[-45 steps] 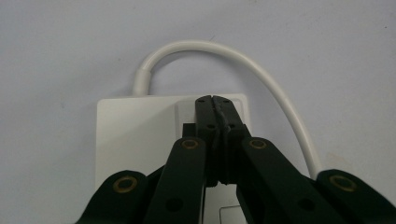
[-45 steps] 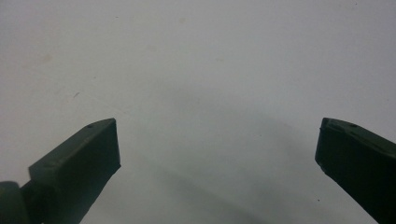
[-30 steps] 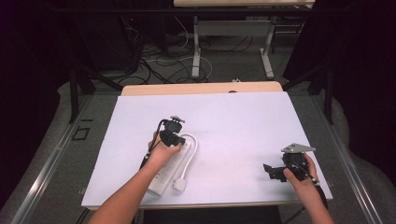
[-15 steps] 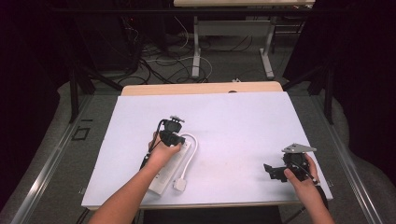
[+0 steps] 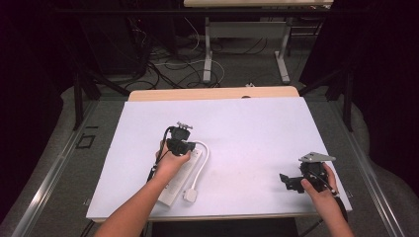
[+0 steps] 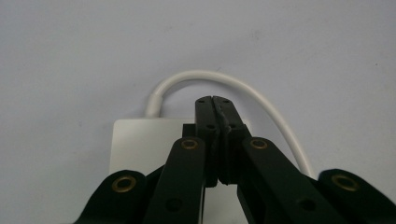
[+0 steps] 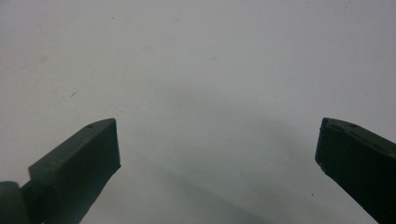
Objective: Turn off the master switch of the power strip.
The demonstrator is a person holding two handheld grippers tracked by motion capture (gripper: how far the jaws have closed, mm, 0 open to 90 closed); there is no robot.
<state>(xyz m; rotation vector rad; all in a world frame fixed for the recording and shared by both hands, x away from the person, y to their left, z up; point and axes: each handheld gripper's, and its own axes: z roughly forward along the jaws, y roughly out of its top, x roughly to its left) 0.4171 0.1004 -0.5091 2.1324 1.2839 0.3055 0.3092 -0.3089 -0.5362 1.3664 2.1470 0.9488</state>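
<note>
We see a table [image 5: 247, 128] covered by a white sheet, with a strip of bare wood along its far edge. No brand, label or writing can be read anywhere on it or on the things it carries.

On the left half of the sheet lies a white power strip [image 5: 179, 180], its long body running from near the front edge toward the middle. Its white cable [image 5: 202, 160] leaves the far end, bends round in a loop and comes back along the right side to a white plug [image 5: 190, 195] lying flat on the sheet just beside the strip.

Our left hand [image 5: 170, 160] holds the left gripper [image 5: 180, 144] over the far end of the strip. In the left gripper view the two black jaws of the left gripper [image 6: 214, 100] stand pressed together with nothing between them, their tips above the strip's end face [image 6: 149, 144] and just short of the loop of cable [image 6: 205, 77], which arches beyond them. We cannot tell whether the tips touch the strip.

Our right hand [image 5: 321, 190] holds the right gripper [image 5: 291, 181] near the front right corner of the table, well apart from the strip. In the right gripper view the jaws of the right gripper [image 7: 217, 144] stand wide, with plain white sheet between them.
</note>
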